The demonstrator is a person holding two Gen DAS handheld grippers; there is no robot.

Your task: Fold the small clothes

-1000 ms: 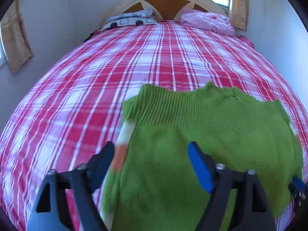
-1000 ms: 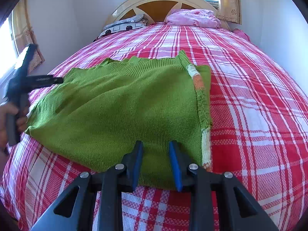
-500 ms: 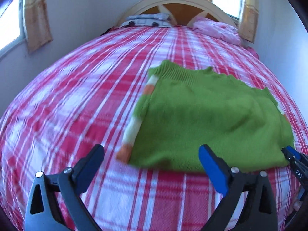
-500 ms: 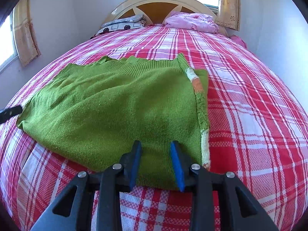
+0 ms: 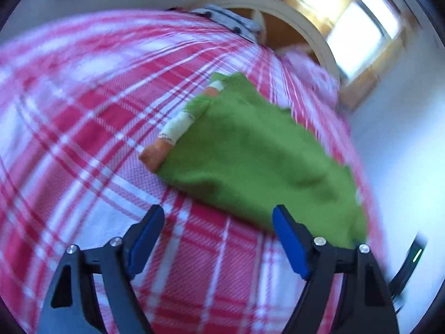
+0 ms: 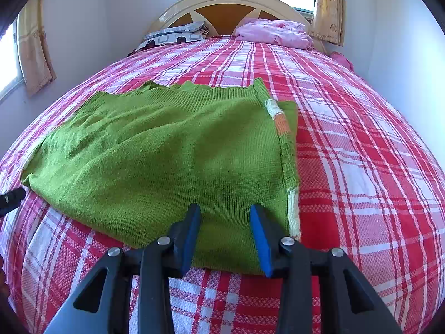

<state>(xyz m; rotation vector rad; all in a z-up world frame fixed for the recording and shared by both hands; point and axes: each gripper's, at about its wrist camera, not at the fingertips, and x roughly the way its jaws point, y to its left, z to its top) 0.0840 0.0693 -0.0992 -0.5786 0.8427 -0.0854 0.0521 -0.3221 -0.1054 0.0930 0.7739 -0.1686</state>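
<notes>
A folded green knit sweater (image 6: 167,153) lies flat on the red-and-white plaid bedspread (image 6: 361,167) of the bed, toward the near end. A white-and-orange striped sleeve (image 6: 282,122) runs along its right edge as seen from the right wrist view; in the blurred left wrist view the same sleeve (image 5: 172,136) shows on the sweater's (image 5: 250,153) left edge. The right gripper (image 6: 225,233) hovers over the near hem of the sweater, its blue-padded jaws set apart with nothing between them; contact with the cloth cannot be determined. The left gripper (image 5: 218,239) stands wide apart and holds nothing, poised above bare bedspread (image 5: 83,139) just short of the sweater's near edge. At the far end a cream headboard (image 6: 236,0) rises, with a patterned pillow (image 6: 172,37) and a pink bundle of cloth (image 6: 272,32) resting before it. Yellow curtains (image 6: 34,53) hang at the windows.
</notes>
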